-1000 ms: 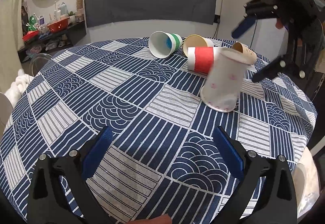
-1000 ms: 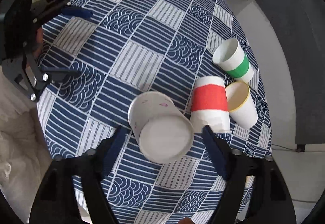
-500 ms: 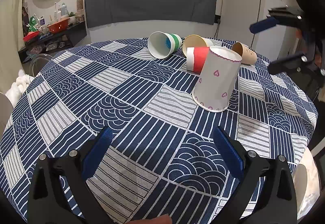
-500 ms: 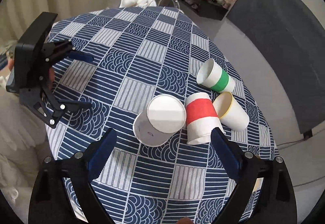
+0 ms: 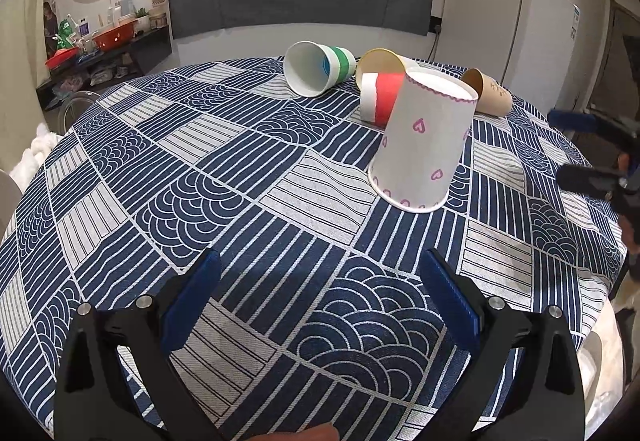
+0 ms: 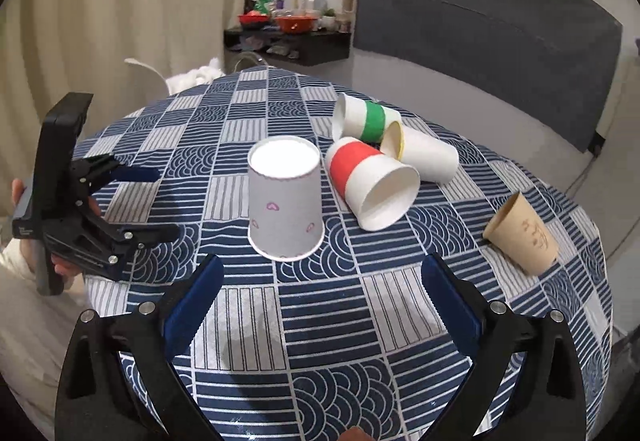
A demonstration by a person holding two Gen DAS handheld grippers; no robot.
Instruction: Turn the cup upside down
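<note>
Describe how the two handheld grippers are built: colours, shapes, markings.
Both match. The left gripper and right gripper have angular black linkage arms fastened with round silver bolts, ending in flat blue ridged fingers. From the side, the left one carries a tall black rectangular block with small white lettering. No cables or sleeves show.

white cup [image 6: 285, 201]: pink hearts | tablecloth [image 6: 360, 321]: navy-white patchwork | gripper pads [image 6: 188, 301]: blue

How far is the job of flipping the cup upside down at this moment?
Done: the heart-print cup stands rim-down on the tablecloth. In hand: nothing; the right gripper and left gripper are both open and apart from it. Left: nothing for this cup. Four other cups lie on their sides.
</note>
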